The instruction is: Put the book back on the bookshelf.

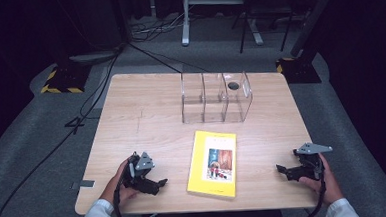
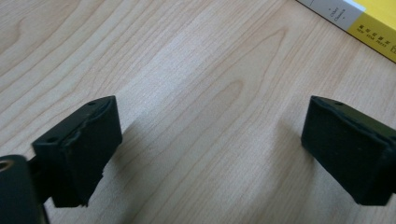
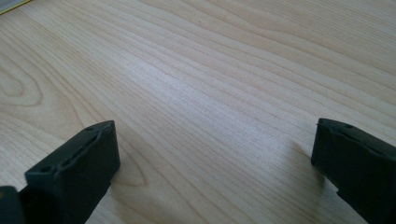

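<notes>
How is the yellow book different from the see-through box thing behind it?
The yellow paperback book lies flat on the wooden table; the clear plastic divided rack stands upright. The book is solid yellow with a picture on its cover, while the rack is see-through, so the wood shows through it. The book is one closed block; the rack is split into open compartments. The book lies nearer the person, the rack farther away. Both rest on the table, untouched.
</notes>
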The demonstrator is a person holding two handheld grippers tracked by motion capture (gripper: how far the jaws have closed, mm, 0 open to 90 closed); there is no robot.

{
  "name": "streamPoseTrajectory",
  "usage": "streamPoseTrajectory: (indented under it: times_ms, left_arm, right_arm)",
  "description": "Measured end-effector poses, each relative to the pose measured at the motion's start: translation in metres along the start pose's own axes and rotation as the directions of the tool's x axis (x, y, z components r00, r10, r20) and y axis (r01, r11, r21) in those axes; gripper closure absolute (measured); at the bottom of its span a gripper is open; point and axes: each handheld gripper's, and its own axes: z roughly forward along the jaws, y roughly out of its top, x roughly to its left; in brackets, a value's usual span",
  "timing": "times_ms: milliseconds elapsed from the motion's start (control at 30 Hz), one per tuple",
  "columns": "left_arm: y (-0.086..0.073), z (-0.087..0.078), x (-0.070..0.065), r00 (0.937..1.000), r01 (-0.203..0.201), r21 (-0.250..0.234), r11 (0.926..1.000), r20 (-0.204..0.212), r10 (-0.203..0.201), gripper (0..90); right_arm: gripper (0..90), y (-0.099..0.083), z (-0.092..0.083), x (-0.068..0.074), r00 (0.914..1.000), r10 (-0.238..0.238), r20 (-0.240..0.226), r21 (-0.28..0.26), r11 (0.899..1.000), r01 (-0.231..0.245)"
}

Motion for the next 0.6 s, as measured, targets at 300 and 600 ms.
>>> streamPoseTrajectory:
  times_ms: [300,600]
  left_arm:
    - [0.003,0.003,-0.008,0.9992,0.029,0.008,0.9995,-0.029,-0.029,0.3]
    - [0.008,0.008,-0.026,0.9999,-0.013,0.007,0.9999,0.008,0.013,0.4]
  right_arm:
    - [7.0,0.004,0.001,-0.004,0.9965,-0.059,-0.060,0.002,0.998,0.059]
    - [33.8,0.022,0.008,0.011,0.9758,-0.182,-0.121,-0.003,0.983,0.183]
